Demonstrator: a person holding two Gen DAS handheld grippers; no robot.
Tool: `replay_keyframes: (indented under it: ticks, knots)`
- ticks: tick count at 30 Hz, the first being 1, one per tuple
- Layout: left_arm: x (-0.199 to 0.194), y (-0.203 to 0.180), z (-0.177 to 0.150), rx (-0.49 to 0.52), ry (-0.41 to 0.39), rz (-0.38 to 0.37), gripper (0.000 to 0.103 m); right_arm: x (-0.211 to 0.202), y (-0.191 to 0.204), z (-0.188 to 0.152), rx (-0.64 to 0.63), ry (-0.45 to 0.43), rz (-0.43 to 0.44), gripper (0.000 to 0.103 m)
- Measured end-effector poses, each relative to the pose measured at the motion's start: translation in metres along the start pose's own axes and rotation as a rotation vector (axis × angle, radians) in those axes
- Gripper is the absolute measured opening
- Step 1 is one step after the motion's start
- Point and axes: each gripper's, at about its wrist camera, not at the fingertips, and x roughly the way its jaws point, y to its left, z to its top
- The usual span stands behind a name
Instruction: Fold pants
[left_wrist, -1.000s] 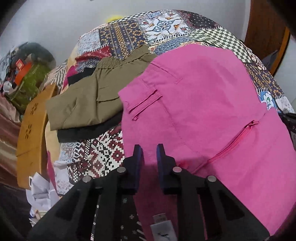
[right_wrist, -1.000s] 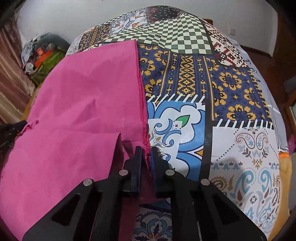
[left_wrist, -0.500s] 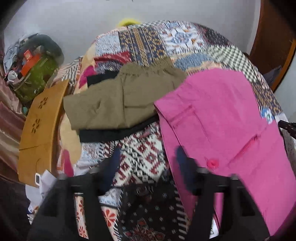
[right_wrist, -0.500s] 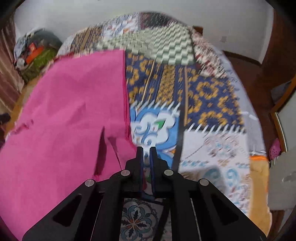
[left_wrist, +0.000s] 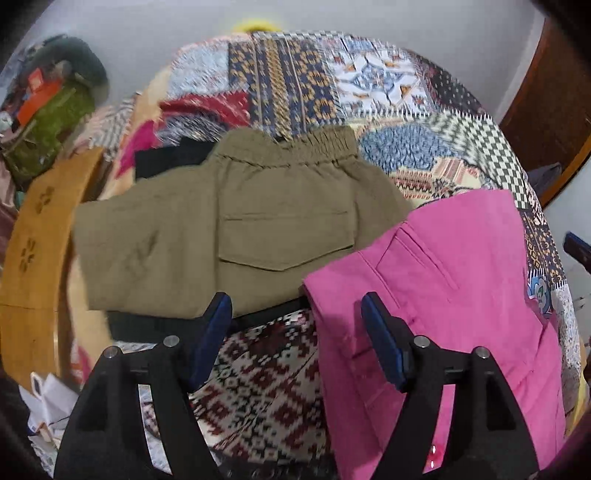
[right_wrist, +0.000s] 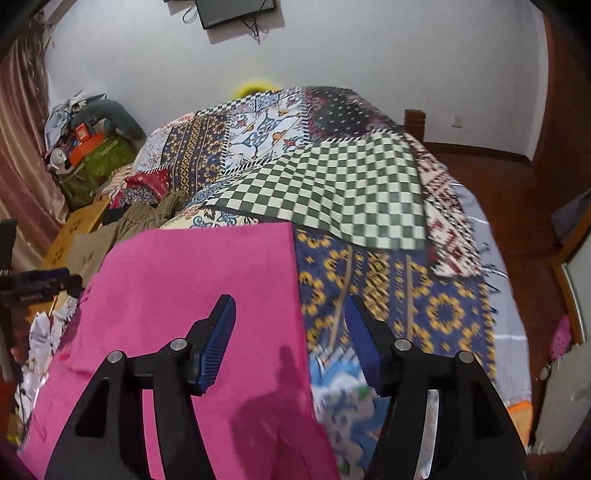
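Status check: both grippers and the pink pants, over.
Left gripper open, holding nothing. Right gripper open, holding nothing. Pink pants folded flat on patchwork bedspread. Folded olive shorts lie beside them, nothing in the way.

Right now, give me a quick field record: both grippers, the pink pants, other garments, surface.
left gripper: open, holding nothing, above the patchwork bedspread
right gripper: open, holding nothing, over the pink pants' right edge
pink pants: lying flat on the bedspread, pocket side up, released
olive shorts: folded, beside the pink pants, lying on a black garment
overlap: pink pants' corner appears to meet the olive shorts' edge; cannot tell which lies on top
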Motion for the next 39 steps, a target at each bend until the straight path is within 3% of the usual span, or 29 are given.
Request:
replay_keyframes:
  ticks: [5, 10, 14, 16, 18, 19, 21, 23, 29, 39]
  knots:
    - [0.032, -0.008, -0.002, 0.026, 0.074, -0.036, 0.072, 0.041, -0.001, 0.019, 0.004, 0.056, 0.012, 0.057]
    - [0.043, -0.005, -0.003, 0.025, 0.08, -0.068, 0.072, 0.071, -0.005, 0.03, 0.035, 0.09, 0.04, 0.057]
    - [0.047, 0.002, -0.004, -0.032, 0.115, -0.166, 0.056, 0.088, -0.002, 0.033, 0.054, 0.097, 0.087, 0.057]
    - [0.049, 0.001, -0.005, -0.038, 0.118, -0.193, 0.047, 0.091, 0.003, 0.033, 0.039, 0.08, 0.104, 0.046]
    - [0.049, 0.0, -0.005, -0.054, 0.125, -0.233, 0.031, 0.09, 0.01, 0.033, 0.01, 0.065, 0.108, 0.033]
    - [0.049, -0.002, -0.005, -0.057, 0.126, -0.251, 0.026, 0.09, 0.013, 0.033, 0.003, 0.062, 0.108, 0.022]
    - [0.047, -0.01, -0.005, -0.039, 0.116, -0.221, 0.014, 0.089, 0.017, 0.034, -0.012, 0.063, 0.105, 0.006]
    - [0.044, -0.021, -0.006, 0.006, 0.1, -0.171, 0.004, 0.088, 0.022, 0.036, -0.039, 0.061, 0.083, 0.005]
    - [0.019, -0.025, -0.009, 0.034, 0.042, -0.082, 0.003, 0.061, 0.024, 0.037, -0.083, 0.011, 0.052, 0.003]
    - [-0.077, -0.016, 0.01, 0.006, -0.138, -0.058, 0.003, -0.019, 0.032, 0.055, -0.097, -0.128, 0.068, 0.003]
